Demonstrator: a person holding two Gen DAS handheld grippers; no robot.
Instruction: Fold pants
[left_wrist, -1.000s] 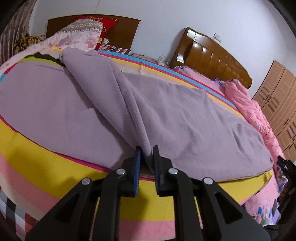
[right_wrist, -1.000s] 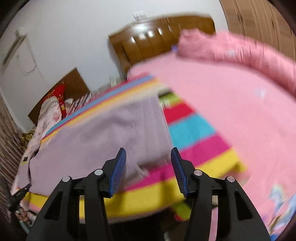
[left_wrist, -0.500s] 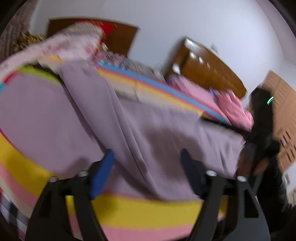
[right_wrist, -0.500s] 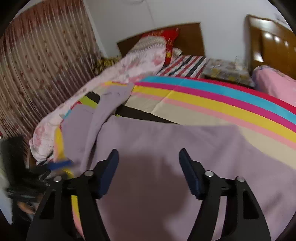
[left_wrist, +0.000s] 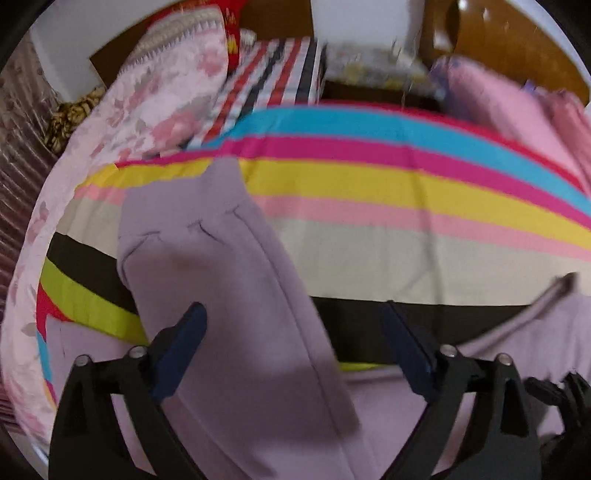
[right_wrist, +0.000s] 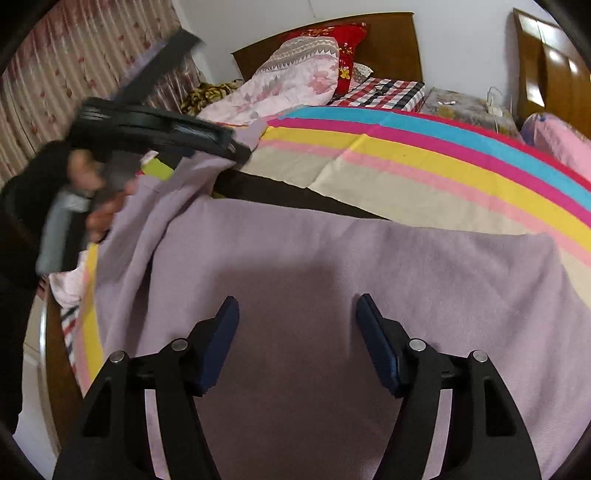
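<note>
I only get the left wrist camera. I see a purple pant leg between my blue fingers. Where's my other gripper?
Observer: The right gripper is over the wide flat part of the purple pants. Its jaws have just been opening, with nothing pinched.
Child: Can you see my left one from there?
Observer: Yes. A hand holds the left gripper at the end of the pants nearer a flowery curtain. Its jaws have just opened and eased in a little. The leg lies between them, unpinched.
Child: Is the flat part tidy?
Observer: Mostly smooth, and its far edge runs straight across the striped sheet.
</note>
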